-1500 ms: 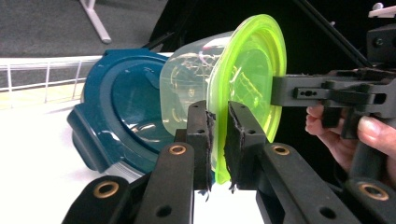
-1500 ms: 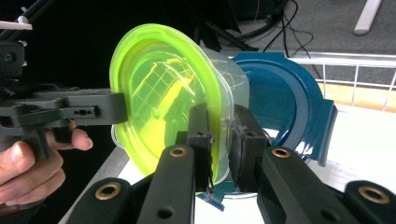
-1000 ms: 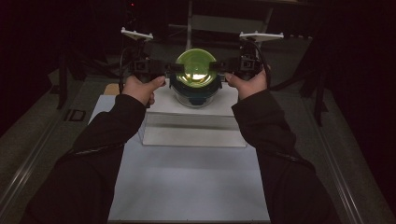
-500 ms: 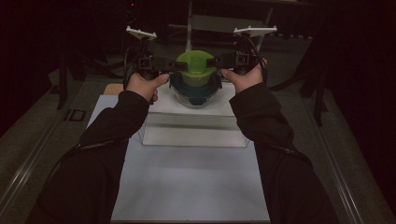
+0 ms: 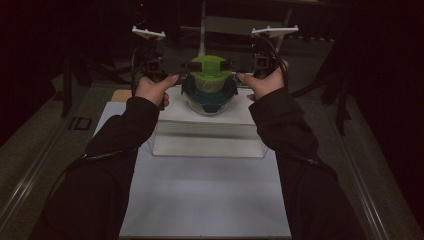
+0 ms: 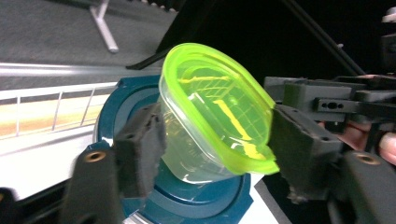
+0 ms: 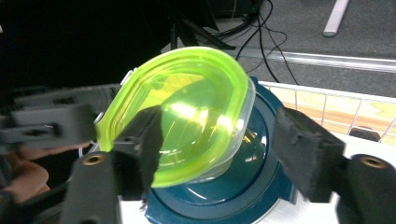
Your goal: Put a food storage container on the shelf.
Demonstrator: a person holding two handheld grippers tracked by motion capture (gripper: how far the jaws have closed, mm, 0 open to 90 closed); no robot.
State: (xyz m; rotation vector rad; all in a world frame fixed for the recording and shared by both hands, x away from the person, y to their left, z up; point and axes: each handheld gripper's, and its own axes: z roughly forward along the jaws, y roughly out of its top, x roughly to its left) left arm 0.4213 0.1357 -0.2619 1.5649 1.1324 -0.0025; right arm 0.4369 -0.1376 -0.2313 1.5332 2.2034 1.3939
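A clear tub with a lime-green lid rests on top of a dark blue round container, which stands on a white block. My left gripper reaches in from the left and my right gripper from the right, with the tub between both pairs of jaws. Both grippers' jaws have just been opening. In the left gripper view the green-lidded tub sits between the spread pads of the left gripper. In the right gripper view the right gripper stands open, its right pad apart from the tub.
The white block sits at the far end of a white mat. A wooden board lies behind the left hand. A metal stand rises behind the containers. A wire rack stands beside the blue container.
The green lid faced the camera a second ago; now the tub sits level on the blue container. Both grippers' jaws have spread, and the hands have drawn slightly apart.
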